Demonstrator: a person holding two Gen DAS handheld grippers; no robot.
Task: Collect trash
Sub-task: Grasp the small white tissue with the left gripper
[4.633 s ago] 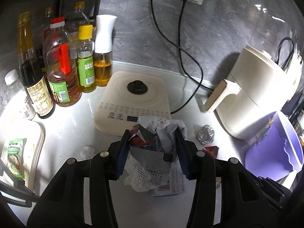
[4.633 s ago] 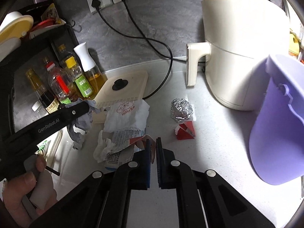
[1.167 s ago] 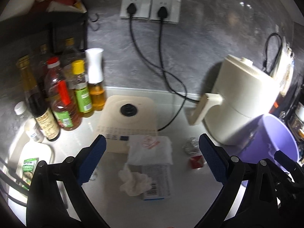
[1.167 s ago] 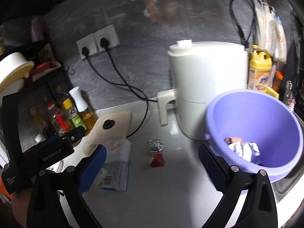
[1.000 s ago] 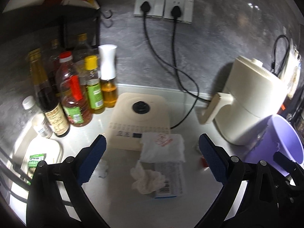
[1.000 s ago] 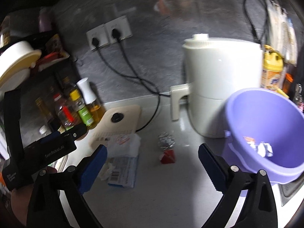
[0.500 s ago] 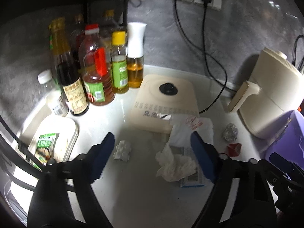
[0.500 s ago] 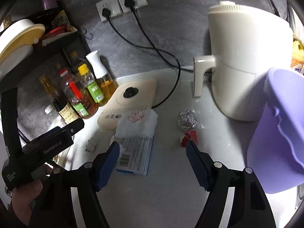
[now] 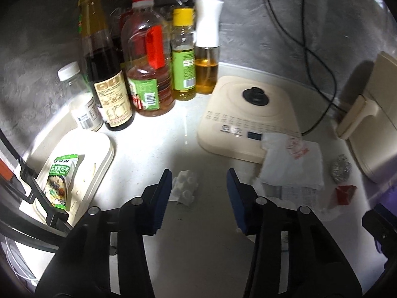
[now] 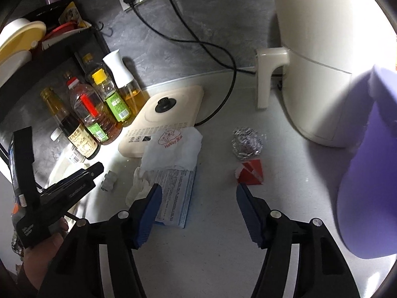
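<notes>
My left gripper (image 9: 199, 177) is open and empty, low over the counter, with a small crumpled white blister scrap (image 9: 184, 187) just inside its left finger; the scrap also shows in the right wrist view (image 10: 109, 180). My right gripper (image 10: 198, 190) is open and empty above a printed paper sheet (image 10: 177, 193). A white napkin with red print (image 10: 173, 147), a crumpled tissue (image 10: 137, 186), a foil ball (image 10: 247, 143) and a red wrapper (image 10: 250, 172) lie on the counter. The purple bin (image 10: 369, 178) stands at the right.
Several oil and sauce bottles (image 9: 146, 57) stand at the back left. A cream induction cooker (image 9: 248, 114) sits in the middle, with the napkin overlapping it. A white air fryer (image 10: 322, 57) stands at the right. A white tray with a green sachet (image 9: 62, 176) lies at the left.
Both grippers dropped the earlier trash in the purple bin, then came back down to the counter. The left has moved left over the small white scrap, and both jaws have narrowed somewhat.
</notes>
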